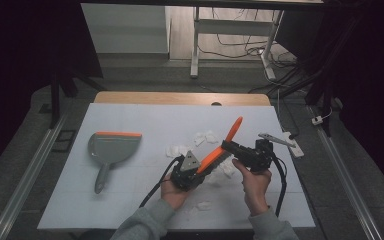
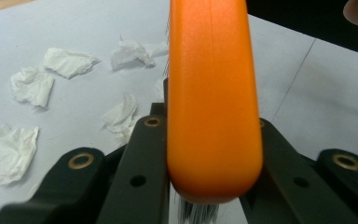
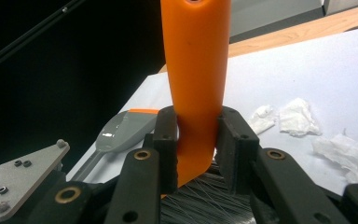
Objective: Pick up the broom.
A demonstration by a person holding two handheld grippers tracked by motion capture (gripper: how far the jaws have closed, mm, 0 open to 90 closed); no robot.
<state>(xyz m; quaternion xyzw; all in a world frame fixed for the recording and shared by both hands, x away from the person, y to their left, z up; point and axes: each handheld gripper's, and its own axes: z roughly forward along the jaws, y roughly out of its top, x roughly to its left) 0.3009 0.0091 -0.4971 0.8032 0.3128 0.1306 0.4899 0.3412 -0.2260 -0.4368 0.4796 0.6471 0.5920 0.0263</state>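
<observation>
Grey dustpan (image 1: 111, 148) w/ orange lip is laid flat at table's (image 1: 145, 117) left. Orange brush (image 1: 219, 148) is held above table centre by both grippers: left gripper (image 1: 196, 171) is clamped on bristle end, right gripper (image 1: 229, 146) on handle. Paper scraps (image 1: 204, 137) are scattered nearby.

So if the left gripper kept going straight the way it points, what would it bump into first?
Probably the right gripper. The left gripper points along the orange brush it grips, and the other one clamps that brush further up. Depth is hard to judge.
</observation>
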